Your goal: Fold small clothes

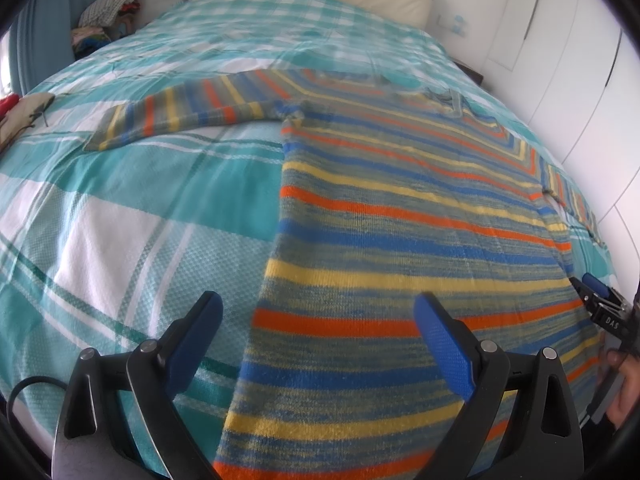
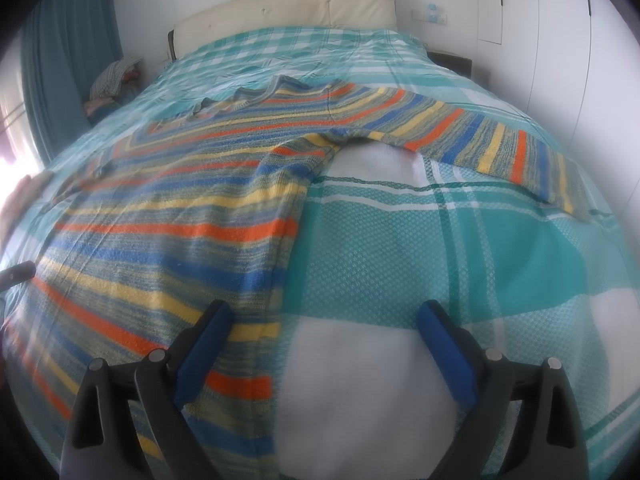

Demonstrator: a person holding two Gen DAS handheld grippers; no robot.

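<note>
A striped knit sweater, blue, orange, yellow and grey, lies spread flat on the bed with both sleeves out to the sides. My left gripper is open and empty, hovering over the sweater's lower left edge. My right gripper is open and empty over the sweater's lower right edge. The sweater also shows in the right wrist view. The right gripper's tips also show at the right edge of the left wrist view.
The bed has a teal and white plaid cover and a cream headboard. A pile of clothes lies at the far left by a blue curtain. White wardrobe doors stand to the right.
</note>
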